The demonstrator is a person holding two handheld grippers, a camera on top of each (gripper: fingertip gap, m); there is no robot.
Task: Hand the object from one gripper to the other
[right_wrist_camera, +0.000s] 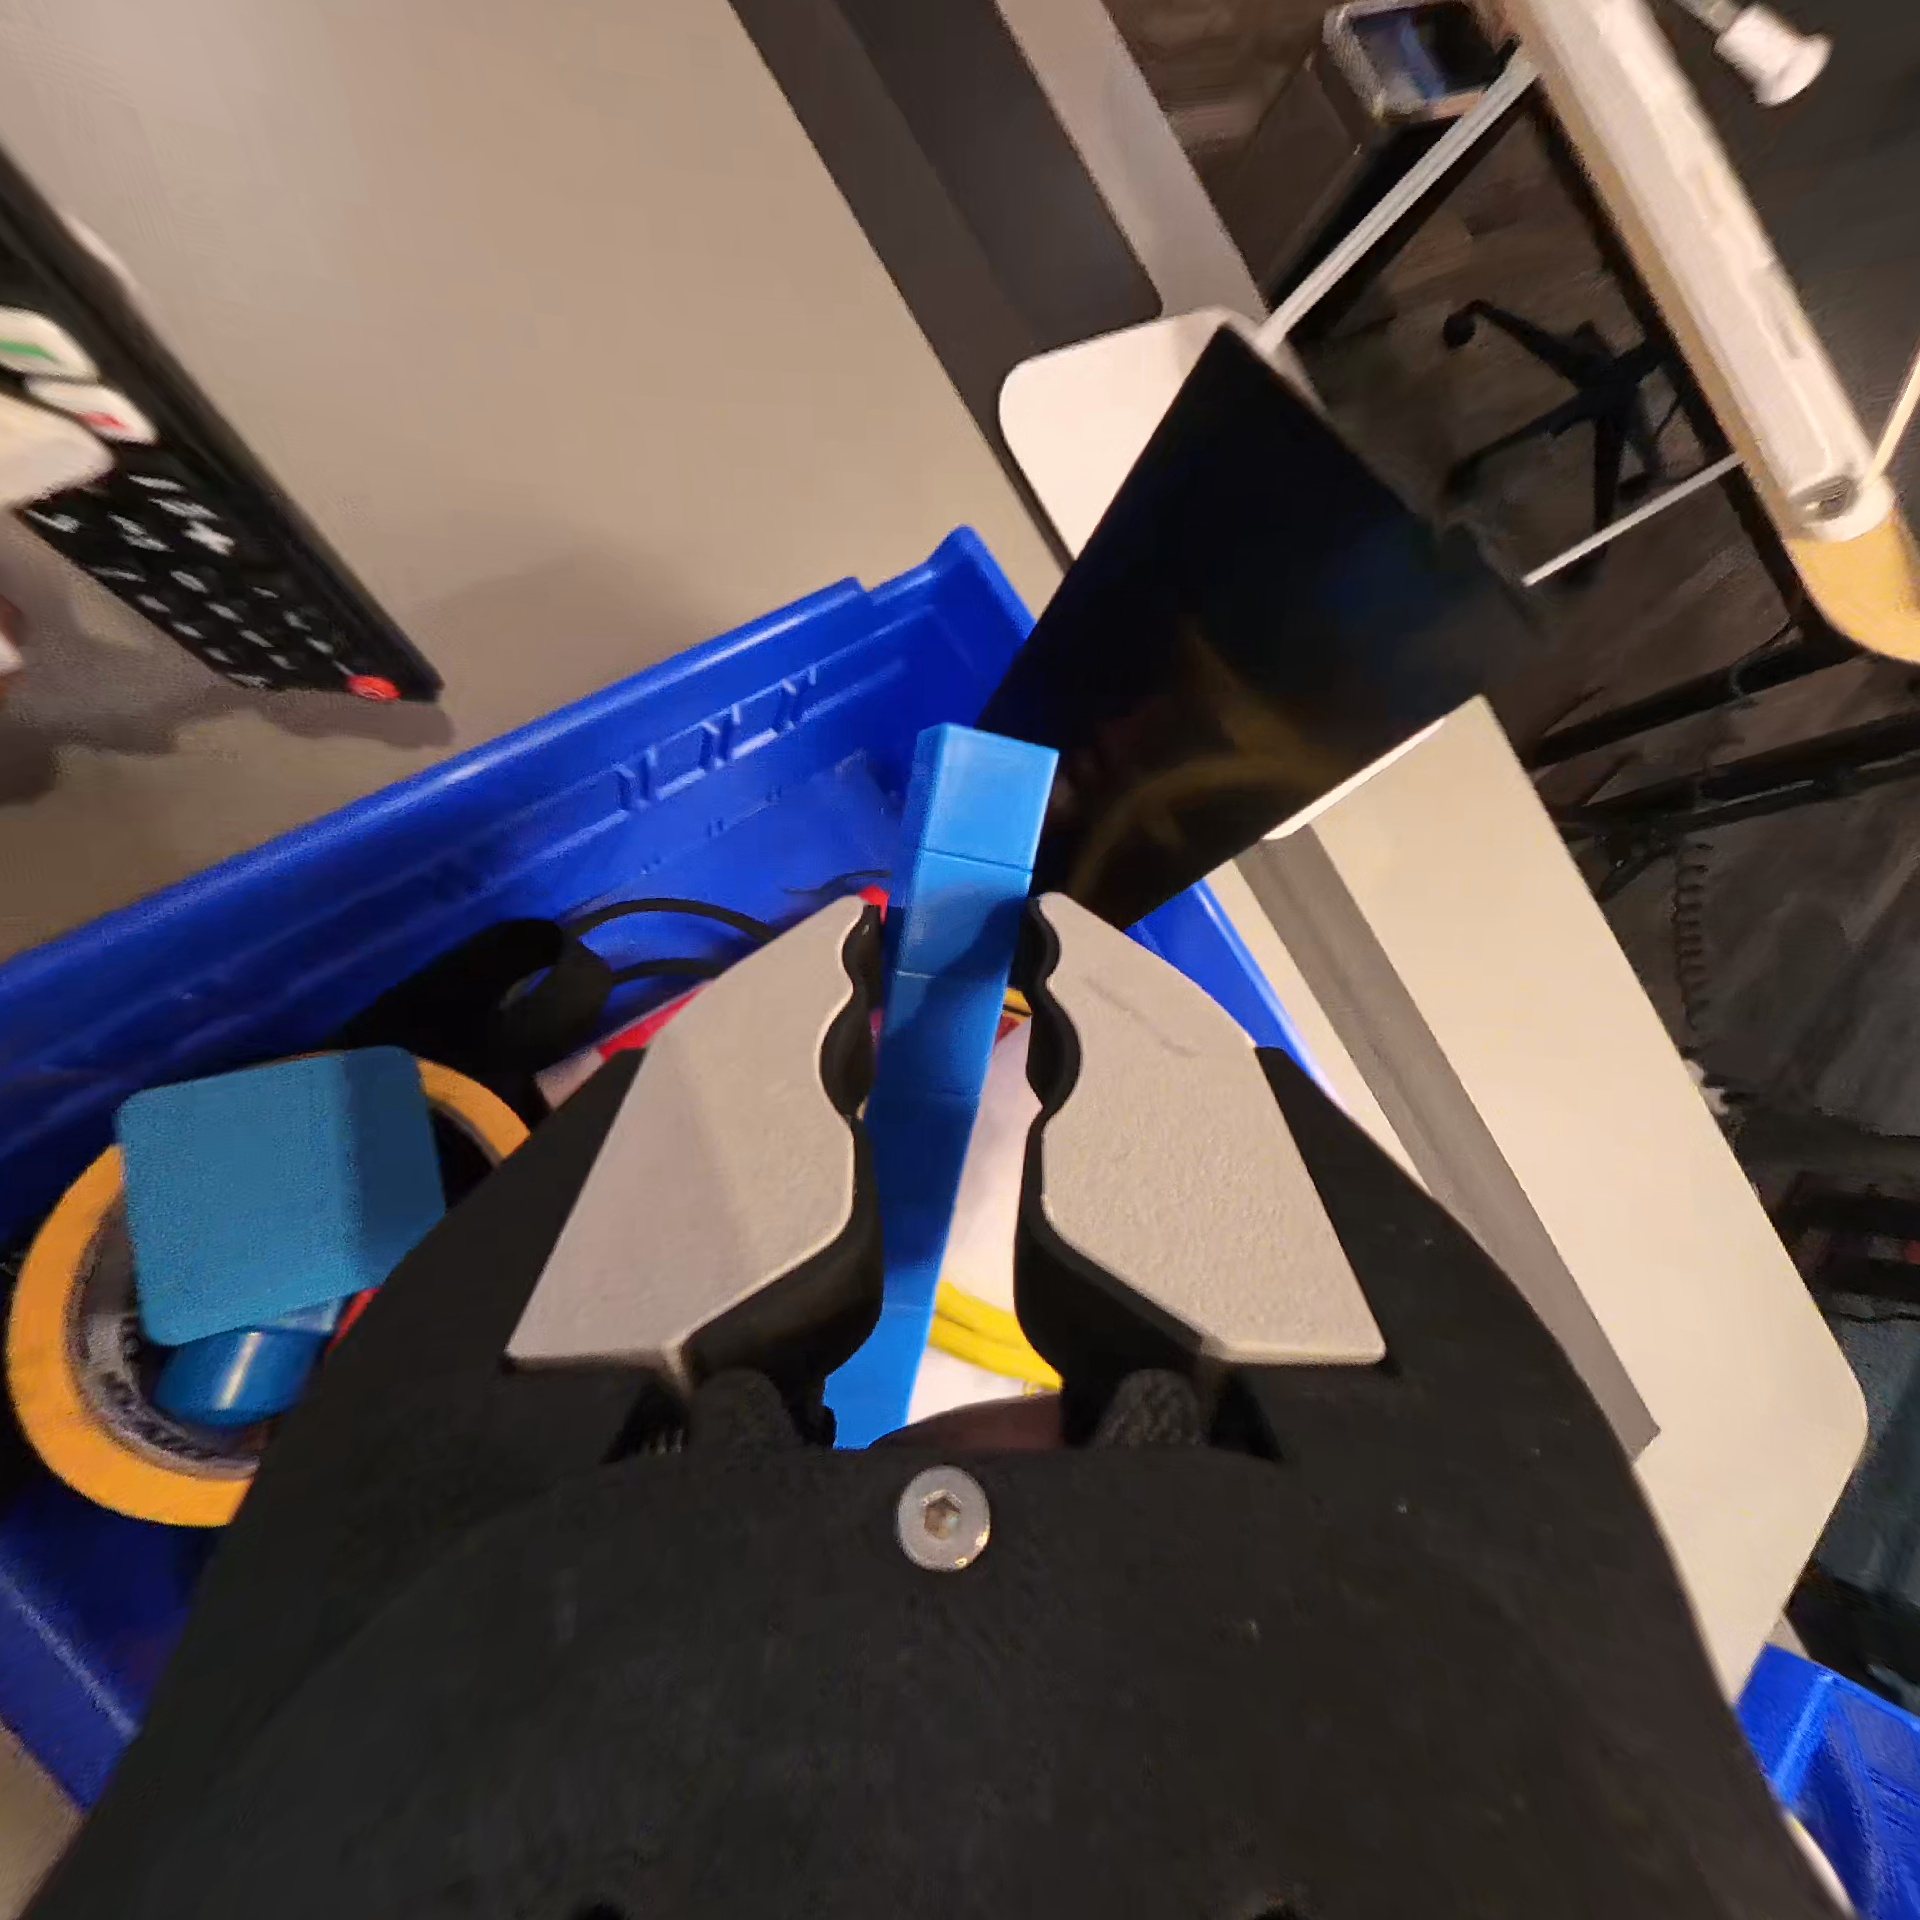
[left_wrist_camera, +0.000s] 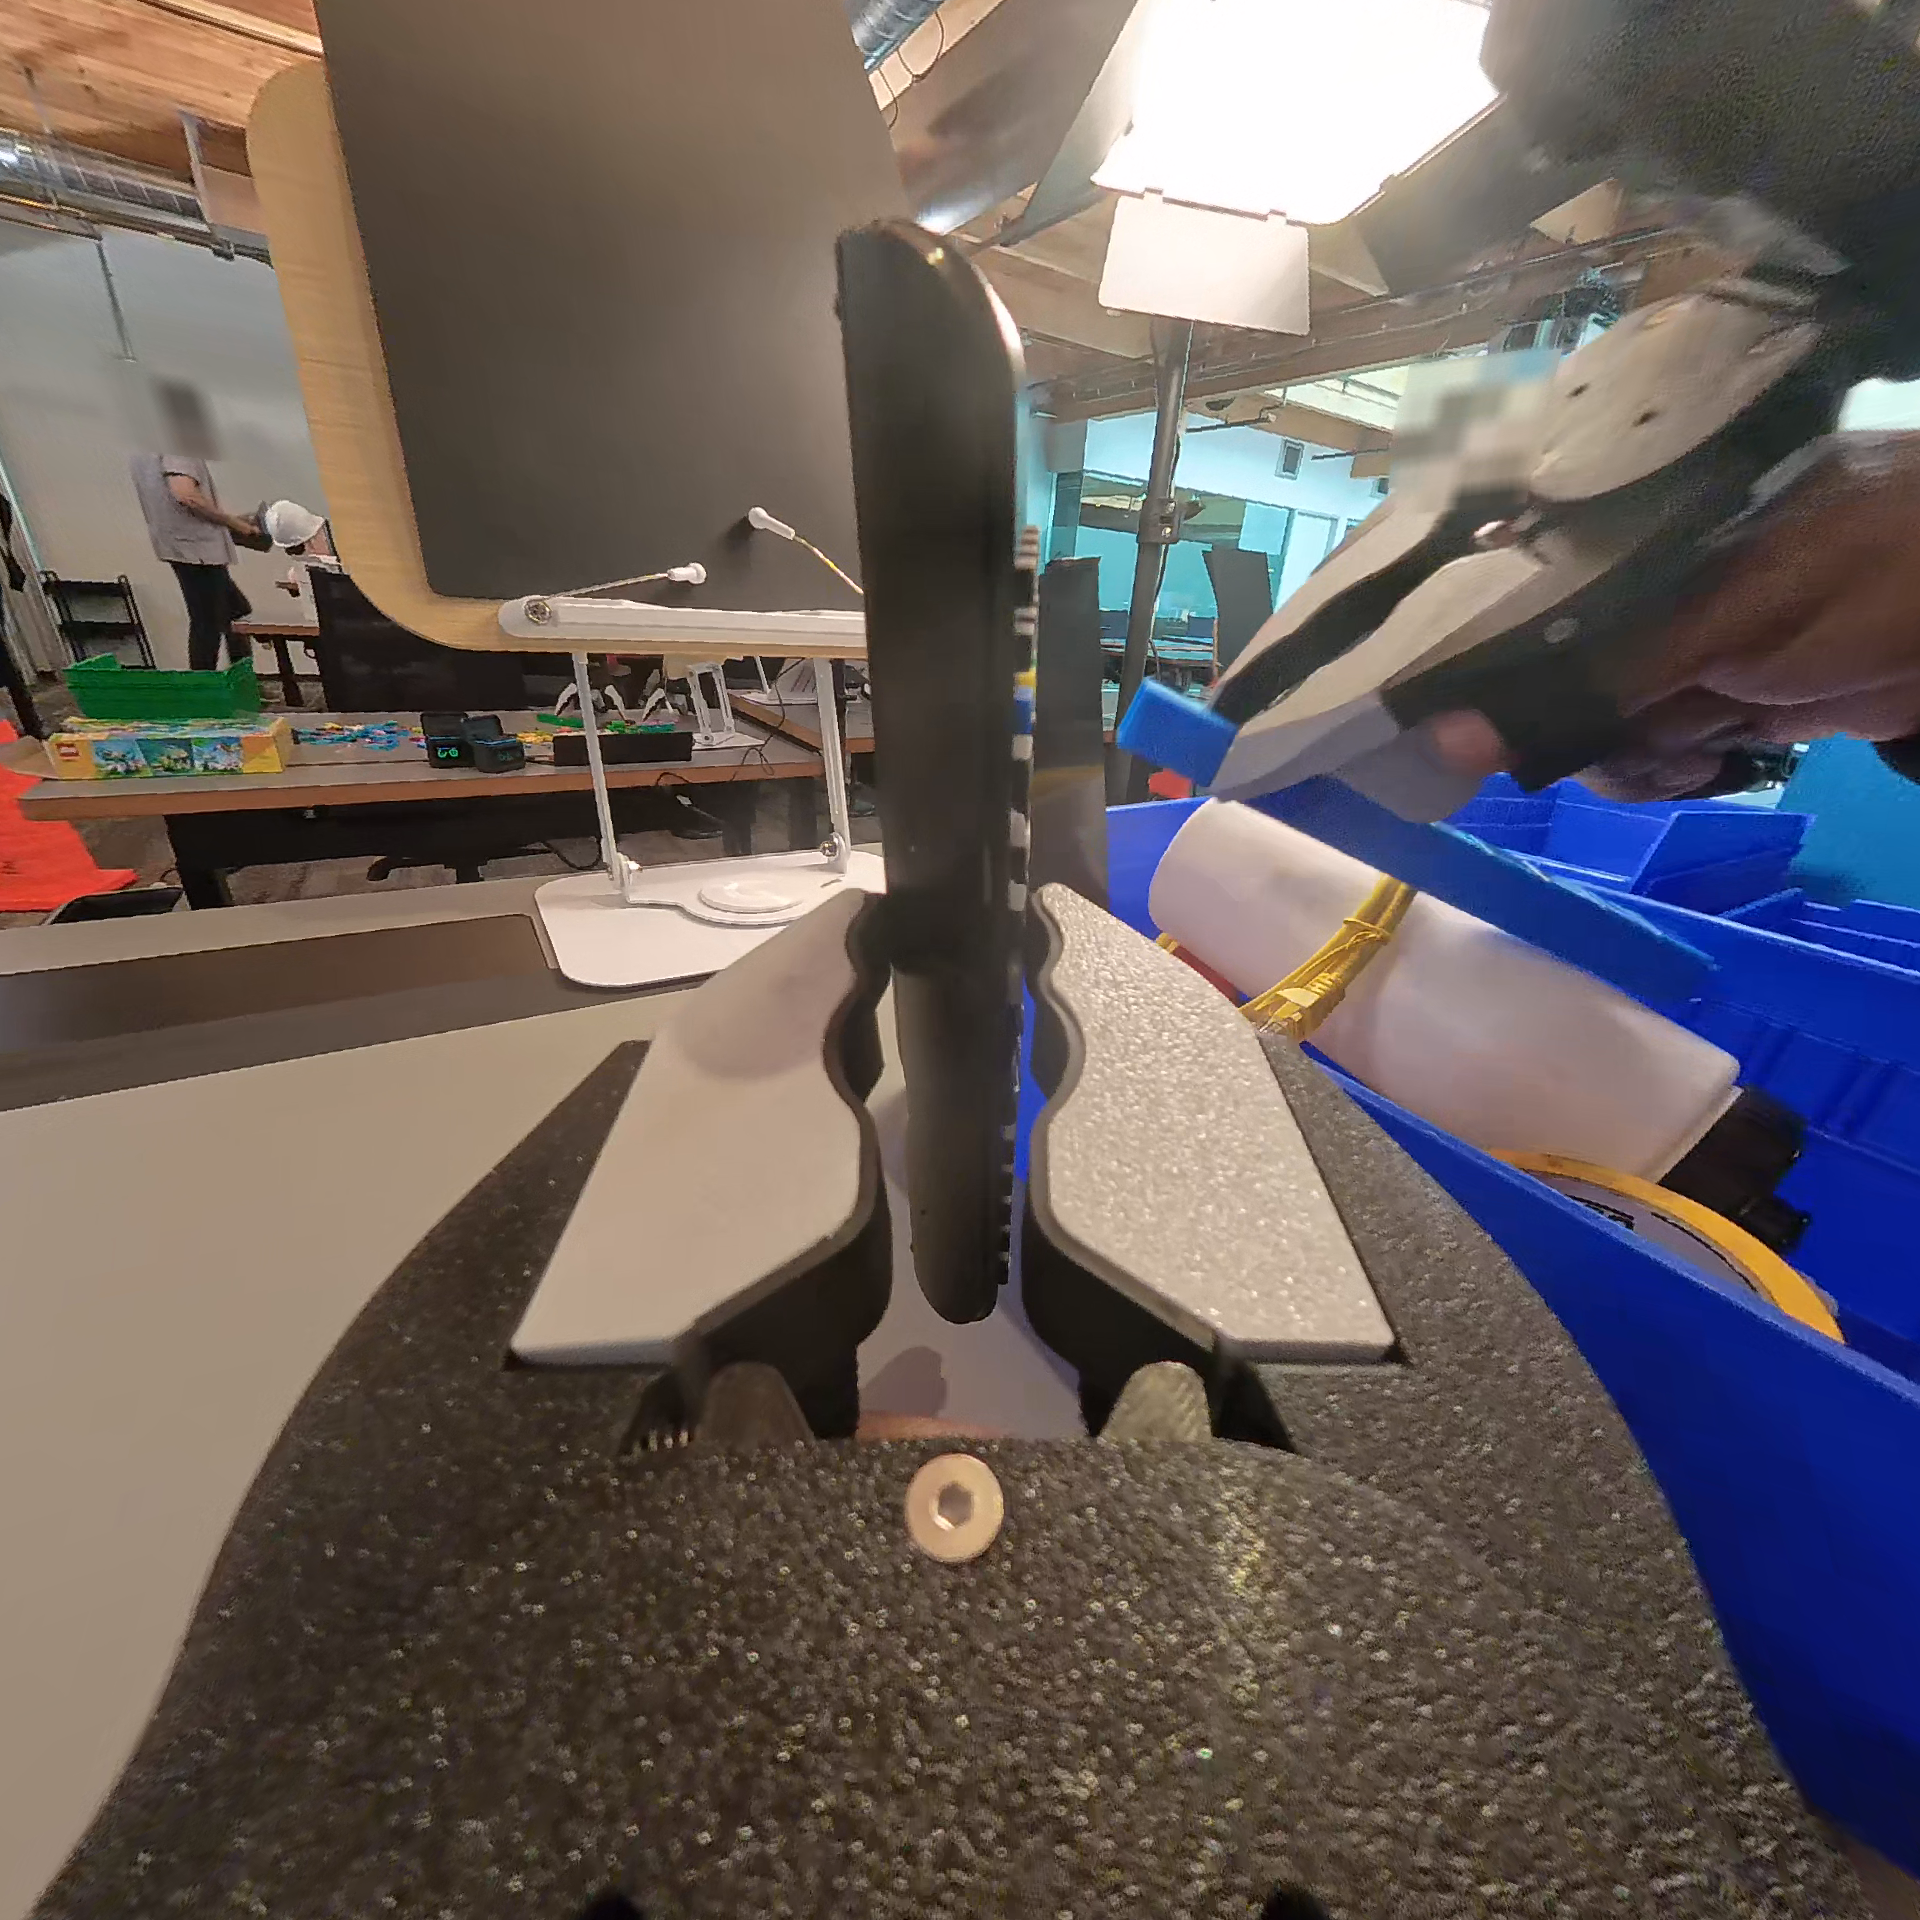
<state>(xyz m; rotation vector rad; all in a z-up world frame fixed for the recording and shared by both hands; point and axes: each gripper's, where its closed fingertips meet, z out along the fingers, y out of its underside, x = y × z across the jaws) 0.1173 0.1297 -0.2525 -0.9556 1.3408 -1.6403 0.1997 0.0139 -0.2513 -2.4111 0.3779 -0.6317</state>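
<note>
My left gripper (left_wrist_camera: 951, 935) is shut on a black remote control (left_wrist_camera: 935, 623), held upright on its edge above the grey table (left_wrist_camera: 260, 1195). The remote also shows at the left of the right wrist view (right_wrist_camera: 208, 561). My right gripper (right_wrist_camera: 951, 925) is shut on a long blue bar (right_wrist_camera: 961, 883) made of stacked blocks, over the blue bin (right_wrist_camera: 416, 831). In the left wrist view the right gripper (left_wrist_camera: 1236, 727) and its blue bar (left_wrist_camera: 1174, 722) are to the right of the remote, apart from it.
The blue bin (left_wrist_camera: 1558, 1403) holds a white roll (left_wrist_camera: 1455, 997) wrapped with yellow cable, a yellow tape roll (right_wrist_camera: 62, 1382), a blue block (right_wrist_camera: 270, 1195) and black cords. A dark panel (right_wrist_camera: 1247, 623) leans at the bin's far corner. A white stand base (left_wrist_camera: 665, 925) sits behind. My hands' fingertips stand some 15 cm from each other.
</note>
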